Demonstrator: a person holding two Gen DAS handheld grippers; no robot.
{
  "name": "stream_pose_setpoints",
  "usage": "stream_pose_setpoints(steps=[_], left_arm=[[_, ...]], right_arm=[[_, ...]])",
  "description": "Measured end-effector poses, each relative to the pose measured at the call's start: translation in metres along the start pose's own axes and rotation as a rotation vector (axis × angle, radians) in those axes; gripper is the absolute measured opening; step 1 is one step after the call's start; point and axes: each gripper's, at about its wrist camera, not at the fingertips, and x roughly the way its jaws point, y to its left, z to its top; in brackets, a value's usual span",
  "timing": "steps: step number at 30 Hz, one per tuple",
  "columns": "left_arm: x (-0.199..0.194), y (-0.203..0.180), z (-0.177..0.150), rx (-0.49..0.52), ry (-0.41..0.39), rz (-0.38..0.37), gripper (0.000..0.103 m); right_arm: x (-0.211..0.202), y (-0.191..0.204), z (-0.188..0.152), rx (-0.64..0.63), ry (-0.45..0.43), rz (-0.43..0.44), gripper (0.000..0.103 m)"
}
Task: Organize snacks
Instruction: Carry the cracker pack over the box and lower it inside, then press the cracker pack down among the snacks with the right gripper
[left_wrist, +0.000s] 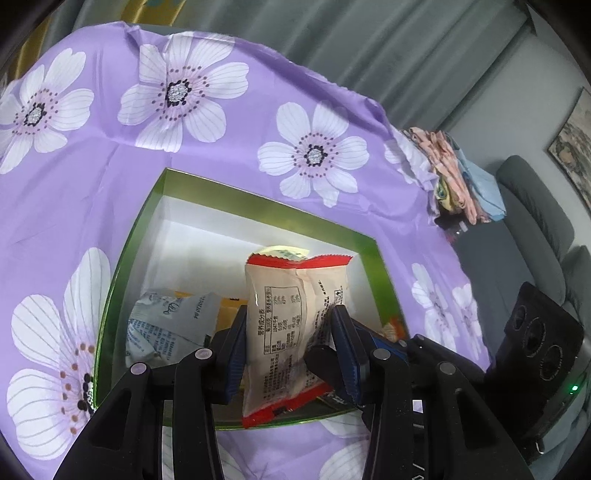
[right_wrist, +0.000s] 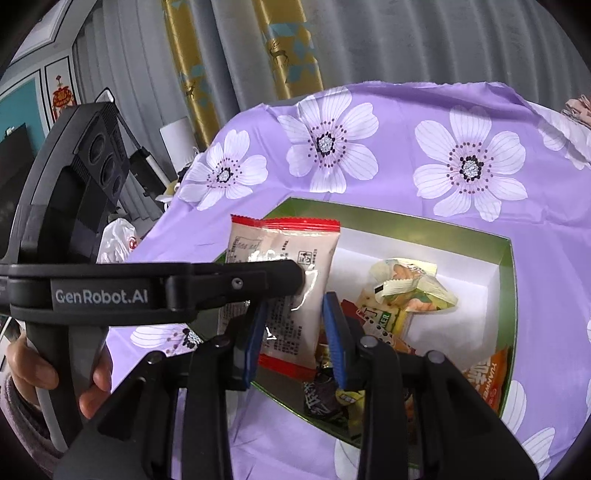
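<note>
Beige red-edged snack packet (left_wrist: 291, 325) stood upright, long axis vertical, over the green box (left_wrist: 258, 206) on the purple-flowered counter (left_wrist: 110, 206). Left hand-held gripper (left_wrist: 290, 328) and right hand-held gripper (right_wrist: 295, 317) each pinched it. "GenRobot.AI" (right_wrist: 101, 296) was readable. Box held a grey-white packet (left_wrist: 170, 321), a "JOKER" pack (right_wrist: 380, 319) and an orange pack (right_wrist: 487, 373).

Both tongs tilt downward, side by side. The left tongs (left_wrist: 290, 332) pinch a packet between blue pads; the right tongs (right_wrist: 295, 332) likewise. A hand (right_wrist: 55, 373) grips the left handle.
</note>
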Motion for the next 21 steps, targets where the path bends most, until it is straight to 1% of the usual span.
stream_pose_setpoints(steps=[2,6,8,13,21], left_arm=[[0.003,0.000,-0.001,0.006,0.001,0.018,0.043],[0.003,-0.001,-0.003,0.017,-0.003,0.029,0.043],[0.003,-0.002,-0.003,0.028,-0.010,0.054,0.043],[0.001,-0.004,-0.004,0.037,-0.019,0.069,0.043],[0.000,-0.012,-0.005,0.060,-0.016,0.057,0.043]], right_arm=[[0.002,0.001,-0.001,-0.006,0.010,-0.005,0.032],[0.003,0.000,0.000,-0.004,0.014,-0.009,0.033],[0.002,0.000,0.000,-0.005,0.017,-0.010,0.033],[0.002,0.001,-0.002,-0.006,0.020,-0.016,0.033],[-0.001,0.001,-0.002,-0.007,0.016,-0.019,0.034]])
